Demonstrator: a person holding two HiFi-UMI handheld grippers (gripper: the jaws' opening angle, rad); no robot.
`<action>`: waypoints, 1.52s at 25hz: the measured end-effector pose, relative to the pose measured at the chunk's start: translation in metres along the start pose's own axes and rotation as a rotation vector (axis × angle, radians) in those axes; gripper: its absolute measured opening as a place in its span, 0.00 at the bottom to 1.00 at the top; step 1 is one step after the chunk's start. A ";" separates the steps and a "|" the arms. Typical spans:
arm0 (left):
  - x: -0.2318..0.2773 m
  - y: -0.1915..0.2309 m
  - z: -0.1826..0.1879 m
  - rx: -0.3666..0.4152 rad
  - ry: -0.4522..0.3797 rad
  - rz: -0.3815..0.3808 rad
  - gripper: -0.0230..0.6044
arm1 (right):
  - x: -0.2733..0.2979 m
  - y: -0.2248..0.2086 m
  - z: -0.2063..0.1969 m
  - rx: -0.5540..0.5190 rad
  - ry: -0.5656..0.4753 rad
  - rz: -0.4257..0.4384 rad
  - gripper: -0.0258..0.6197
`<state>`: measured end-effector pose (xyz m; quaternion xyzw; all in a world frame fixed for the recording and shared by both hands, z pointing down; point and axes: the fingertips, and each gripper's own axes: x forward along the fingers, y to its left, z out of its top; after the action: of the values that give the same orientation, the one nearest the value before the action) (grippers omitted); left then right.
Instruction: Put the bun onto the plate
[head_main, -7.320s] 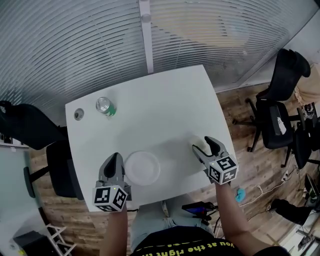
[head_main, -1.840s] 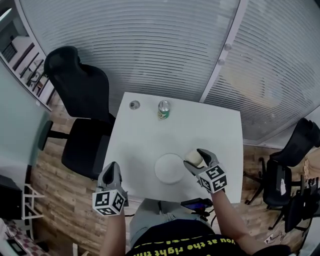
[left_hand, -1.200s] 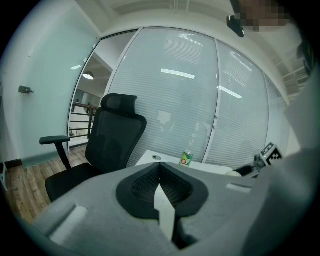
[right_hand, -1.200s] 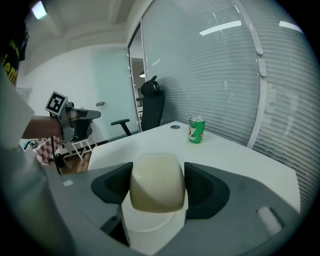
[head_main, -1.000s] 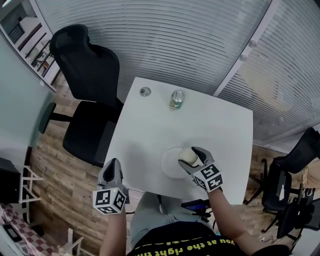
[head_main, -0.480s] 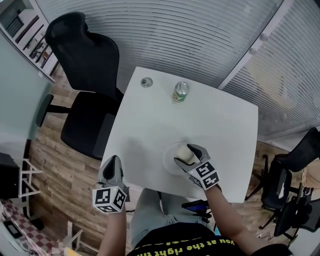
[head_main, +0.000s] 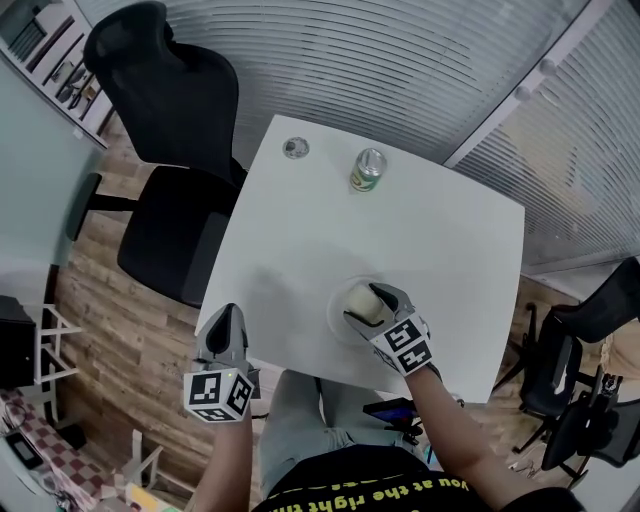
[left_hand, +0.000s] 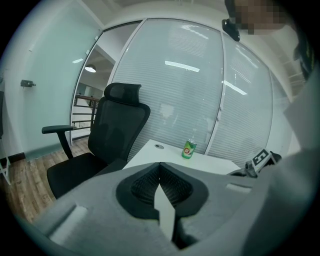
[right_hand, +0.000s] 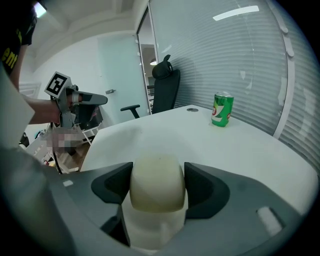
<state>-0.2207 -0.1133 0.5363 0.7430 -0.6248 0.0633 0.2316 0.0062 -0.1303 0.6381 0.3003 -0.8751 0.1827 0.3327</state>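
The right gripper has its jaws closed part-way on the bun, one dark pad pressed against each side of it; the right gripper view shows the pale, rounded bun filling the gap between the jaws of the right gripper. In the head view the bun sits over the white plate, which lies near the front edge of the white table; whether the bun touches the plate cannot be told. The left gripper is held at the table's near left edge, well apart from the plate, and the left gripper view shows the left gripper with its jaws brought together at the tips and nothing between them. Toward the far side of the table a green soda can stands upright, also seen ahead of the bun in the right gripper view and beyond the left jaws. A small round metal disc sits in the tabletop to the left of the can. A black office chair stands at the table's left side on the wooden floor, and a glass wall with horizontal blinds runs behind the table.
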 end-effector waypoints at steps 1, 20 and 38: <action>0.000 0.001 -0.001 -0.001 0.002 0.000 0.04 | 0.002 0.001 -0.001 -0.001 0.003 0.002 0.55; 0.004 -0.001 -0.004 0.000 0.013 -0.013 0.04 | 0.014 0.010 -0.019 -0.059 0.070 0.004 0.55; 0.008 -0.004 -0.003 0.001 0.014 -0.024 0.04 | 0.017 0.014 -0.021 -0.150 0.144 0.015 0.56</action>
<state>-0.2150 -0.1194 0.5410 0.7500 -0.6141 0.0662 0.2364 -0.0032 -0.1164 0.6631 0.2542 -0.8623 0.1401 0.4149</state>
